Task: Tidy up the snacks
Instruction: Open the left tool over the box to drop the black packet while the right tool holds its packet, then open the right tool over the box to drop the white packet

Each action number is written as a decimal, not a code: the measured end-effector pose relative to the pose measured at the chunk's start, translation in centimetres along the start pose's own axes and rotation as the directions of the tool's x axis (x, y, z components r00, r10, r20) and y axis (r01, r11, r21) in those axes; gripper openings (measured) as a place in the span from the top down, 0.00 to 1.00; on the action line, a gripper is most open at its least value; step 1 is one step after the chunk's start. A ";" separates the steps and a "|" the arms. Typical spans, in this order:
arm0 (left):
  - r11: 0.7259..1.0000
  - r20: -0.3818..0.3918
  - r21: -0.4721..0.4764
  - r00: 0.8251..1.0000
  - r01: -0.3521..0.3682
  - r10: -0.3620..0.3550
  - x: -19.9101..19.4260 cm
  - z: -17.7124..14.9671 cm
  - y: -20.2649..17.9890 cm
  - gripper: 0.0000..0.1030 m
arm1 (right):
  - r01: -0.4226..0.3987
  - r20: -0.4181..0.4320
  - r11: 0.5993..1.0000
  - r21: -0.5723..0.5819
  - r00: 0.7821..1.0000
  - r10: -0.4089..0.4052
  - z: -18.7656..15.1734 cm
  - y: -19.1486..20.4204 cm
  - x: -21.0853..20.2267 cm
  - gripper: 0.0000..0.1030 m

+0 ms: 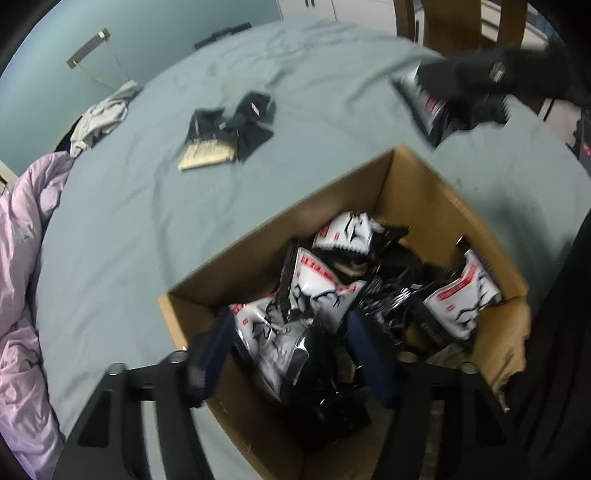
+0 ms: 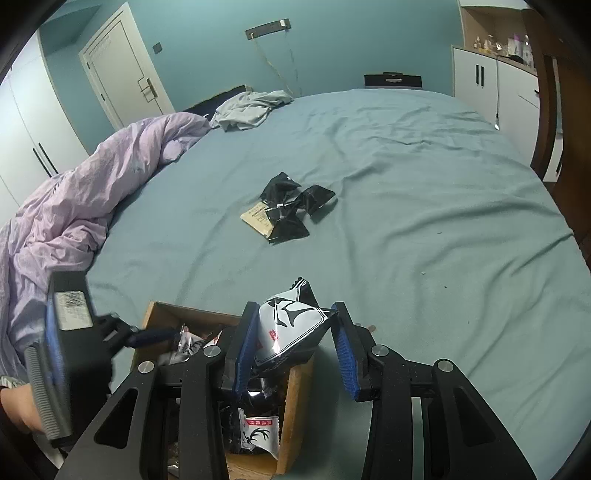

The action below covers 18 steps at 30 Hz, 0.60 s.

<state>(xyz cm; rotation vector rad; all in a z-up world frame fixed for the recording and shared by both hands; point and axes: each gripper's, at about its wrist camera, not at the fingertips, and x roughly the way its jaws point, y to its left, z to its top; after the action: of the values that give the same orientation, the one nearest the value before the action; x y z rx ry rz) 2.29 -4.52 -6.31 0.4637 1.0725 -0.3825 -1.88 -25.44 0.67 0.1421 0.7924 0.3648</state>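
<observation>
An open cardboard box (image 1: 436, 192) on the teal bed holds several black-and-white snack packets (image 1: 321, 284). My left gripper (image 1: 291, 354) is open, its fingers down inside the box on either side of a white packet (image 1: 273, 332). My right gripper (image 2: 295, 347) is shut on a white-and-black snack packet (image 2: 291, 325), held above the box's right wall (image 2: 295, 406). That gripper and its packet (image 1: 428, 103) show blurred at the upper right of the left wrist view. A small pile of black packets and a tan one (image 2: 288, 210) lies mid-bed.
A lilac duvet (image 2: 92, 184) is bunched along the bed's left side. A grey garment (image 2: 251, 107) lies at the far edge. White cabinets (image 2: 491, 88) stand at the right, a door (image 2: 122, 74) at the left. A wooden chair (image 1: 454, 22) stands beyond the bed.
</observation>
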 end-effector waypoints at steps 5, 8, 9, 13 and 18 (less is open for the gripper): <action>0.996 0.098 -0.088 0.995 0.027 -0.019 -3.1 1.0 1.6 0.20 | 0.003 -0.011 1.000 -0.005 1.000 -0.003 0.0 0.2 0.2 0.63; 0.980 0.139 -0.198 0.990 0.019 0.009 -4.6 1.1 3.8 0.13 | -0.002 -0.024 1.000 -0.022 1.000 0.001 -0.1 0.6 0.4 0.63; 0.974 0.147 -0.224 0.989 0.012 0.022 -4.9 1.0 4.3 0.12 | -0.002 -0.033 0.999 -0.035 0.999 0.001 -0.2 0.8 0.5 0.63; 0.944 0.153 -0.327 0.984 -0.039 0.094 -5.7 0.7 6.7 0.12 | 0.035 -0.076 0.992 -0.123 0.996 -0.044 -0.5 2.2 1.4 0.63; 0.923 0.139 -0.379 0.981 -0.070 0.131 -5.7 0.6 8.2 0.12 | 0.113 -0.150 0.953 -0.280 0.976 -0.159 -1.0 5.1 4.1 0.63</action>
<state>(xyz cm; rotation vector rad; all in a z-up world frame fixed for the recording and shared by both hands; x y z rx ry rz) 4.42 2.47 0.50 0.1435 0.9305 -0.1156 -1.31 -19.22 -1.39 -0.2027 0.9084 0.3535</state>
